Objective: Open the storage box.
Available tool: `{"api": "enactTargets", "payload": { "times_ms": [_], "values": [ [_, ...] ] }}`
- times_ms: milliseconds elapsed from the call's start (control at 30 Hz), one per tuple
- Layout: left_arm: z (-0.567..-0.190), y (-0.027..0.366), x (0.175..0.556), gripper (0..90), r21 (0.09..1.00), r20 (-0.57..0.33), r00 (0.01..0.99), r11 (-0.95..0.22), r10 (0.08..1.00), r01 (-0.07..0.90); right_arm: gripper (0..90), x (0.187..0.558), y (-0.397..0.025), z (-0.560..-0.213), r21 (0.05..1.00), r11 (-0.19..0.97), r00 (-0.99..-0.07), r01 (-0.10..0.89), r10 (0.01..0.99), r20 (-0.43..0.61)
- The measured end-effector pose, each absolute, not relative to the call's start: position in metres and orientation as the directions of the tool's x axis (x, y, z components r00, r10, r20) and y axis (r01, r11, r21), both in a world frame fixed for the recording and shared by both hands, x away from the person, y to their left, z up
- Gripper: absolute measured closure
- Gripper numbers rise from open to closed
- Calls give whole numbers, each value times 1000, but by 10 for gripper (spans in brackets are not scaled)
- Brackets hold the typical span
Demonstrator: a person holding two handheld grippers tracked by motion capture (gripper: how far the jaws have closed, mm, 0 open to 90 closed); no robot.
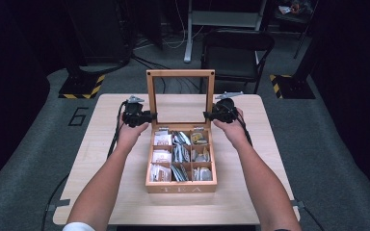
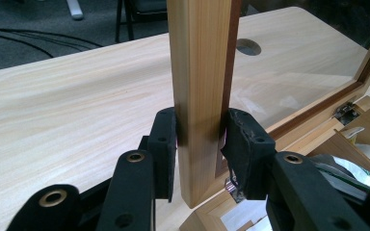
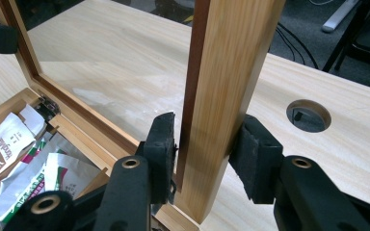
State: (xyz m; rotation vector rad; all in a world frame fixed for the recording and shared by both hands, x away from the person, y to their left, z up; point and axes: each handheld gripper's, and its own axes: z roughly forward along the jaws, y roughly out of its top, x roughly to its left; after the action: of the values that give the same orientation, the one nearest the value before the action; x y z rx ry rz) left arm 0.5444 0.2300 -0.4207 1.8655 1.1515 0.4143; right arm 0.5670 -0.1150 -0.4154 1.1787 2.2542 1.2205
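Observation:
A wooden tea box (image 1: 180, 188) marked TEA stands mid-table, its compartments holding several tea bags (image 1: 179, 156). Its glass-paned lid (image 1: 180, 73) stands upright and open. My left gripper (image 1: 151, 116) clamps the lid's left frame post (image 2: 200, 72); in the left gripper view both pads (image 2: 166, 144) press the wood, and the gripper (image 2: 200, 139) straddles it just above the post's lower end. My right gripper (image 1: 207, 114) holds the right frame post (image 3: 226, 72) the same way, with the gripper (image 3: 204, 149) around it and the pads (image 3: 255, 159) against the wood.
The light wooden table (image 1: 250, 192) has bare surface around the box. A round cable hole (image 3: 308, 115) lies behind the lid. A black folding chair (image 1: 236, 48) stands beyond the far edge. Hinges (image 3: 46, 107) join lid and box at the back.

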Motion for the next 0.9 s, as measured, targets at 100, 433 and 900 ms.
{"api": "enactTargets", "payload": {
  "times_ms": [100, 433, 900],
  "values": [
    [-422, 230, 545, 650, 810, -161, 512, -183, 844, 557, 609, 568, -116, -417, 805, 295, -611, 515, 785, 103],
    [-427, 229, 545, 649, 800, -170, 505, -180, 846, 572, 601, 567, -113, -419, 795, 298, -599, 528, 794, 100],
    [-428, 229, 546, 647, 790, -180, 497, -176, 849, 587, 596, 567, -113, -422, 791, 294, -594, 536, 797, 106]
  ]
}}
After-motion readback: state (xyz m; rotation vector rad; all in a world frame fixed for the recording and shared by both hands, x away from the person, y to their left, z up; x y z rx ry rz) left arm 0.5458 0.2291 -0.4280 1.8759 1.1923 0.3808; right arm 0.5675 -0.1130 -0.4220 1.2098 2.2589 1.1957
